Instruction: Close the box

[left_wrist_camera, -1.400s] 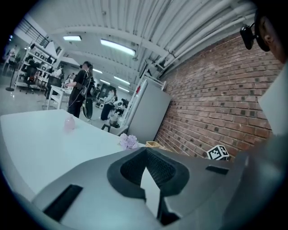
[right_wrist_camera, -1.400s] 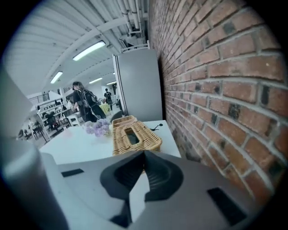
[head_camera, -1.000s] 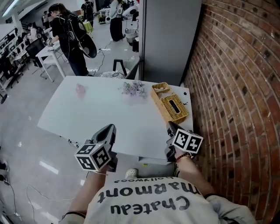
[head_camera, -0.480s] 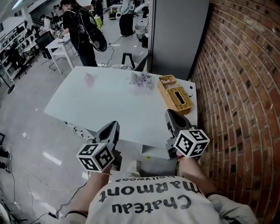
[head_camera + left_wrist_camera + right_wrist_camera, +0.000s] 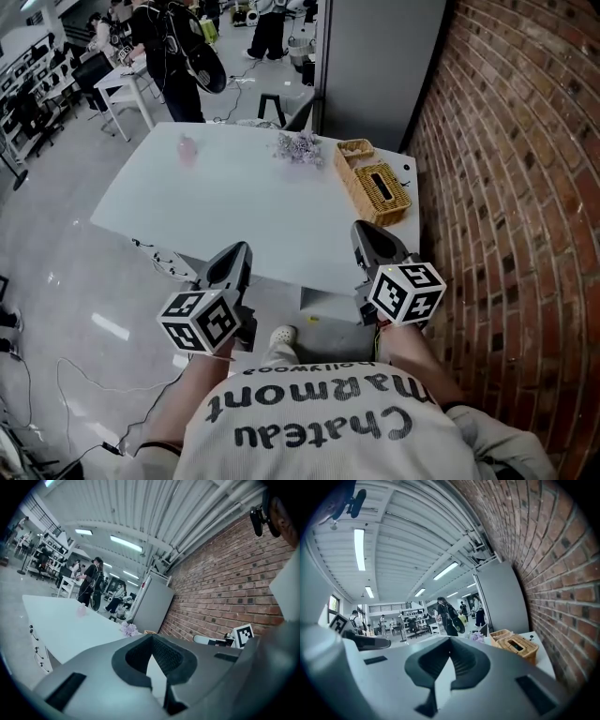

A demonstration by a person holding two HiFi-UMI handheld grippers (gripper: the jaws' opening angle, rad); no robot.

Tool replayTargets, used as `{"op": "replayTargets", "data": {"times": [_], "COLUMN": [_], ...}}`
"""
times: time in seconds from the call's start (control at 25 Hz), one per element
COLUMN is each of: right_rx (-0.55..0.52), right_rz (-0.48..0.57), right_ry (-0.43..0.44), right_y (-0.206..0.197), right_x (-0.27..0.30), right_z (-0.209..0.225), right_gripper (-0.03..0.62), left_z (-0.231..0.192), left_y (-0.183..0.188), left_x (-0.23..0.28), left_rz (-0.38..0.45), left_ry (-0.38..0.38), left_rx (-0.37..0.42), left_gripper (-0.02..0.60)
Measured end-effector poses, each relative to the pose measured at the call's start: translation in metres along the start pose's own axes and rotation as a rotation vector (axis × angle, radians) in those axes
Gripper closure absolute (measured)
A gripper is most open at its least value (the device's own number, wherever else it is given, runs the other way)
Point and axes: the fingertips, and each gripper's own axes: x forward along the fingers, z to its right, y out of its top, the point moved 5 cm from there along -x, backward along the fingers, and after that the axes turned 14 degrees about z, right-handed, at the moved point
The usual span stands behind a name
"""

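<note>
Box (image 5: 375, 183): wicker, slot in its top, lying on the far right part of the table (image 5: 234, 206), close to the brick wall (image 5: 506, 187). Neither gripper touches it; both are well short of it.

Pose: both hands held out in front of the person's chest, side by side and apart. Left gripper (image 5: 236, 255) points forward, roughly level, its tip showing against the table's near edge. Right gripper (image 5: 364, 232) points the same way, its tip showing against the near right corner of the table. Marker cubes (image 5: 199, 320) face up toward the head camera.

Jaws: left gripper (image 5: 151, 643) pads together, nothing between them. Right gripper (image 5: 450, 645) likewise closed and empty.

Counts:
- grippers: 2
- box: 1
- tray (image 5: 354, 148), small, wicker, open: 1, just beside the box's far end
- flowers (image 5: 300, 145), purple bunch: 1, left of the tray
- pink thing (image 5: 186, 148), too small to tell: 1, far left part of table
- grey cabinet (image 5: 375, 47): 1, behind the table
- person (image 5: 169, 42) in black near the table's far side: 1; others further back too blurred to count
</note>
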Motion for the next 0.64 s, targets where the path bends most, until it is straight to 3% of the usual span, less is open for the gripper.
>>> {"op": "replayTargets", "data": {"times": [0.64], "right_rx": [0.012], "right_rz": [-0.023], "right_ry": [0.002], "right_y": [-0.013], "right_x": [-0.005], "right_z": [-0.005], "right_gripper": [0.591], "left_z": [-0.003], "left_y": [-0.007], "left_x": [-0.005], "left_rz": [-0.003], "left_ry": [0.002], "left_rx": [-0.009], "left_gripper": [0.58]}}
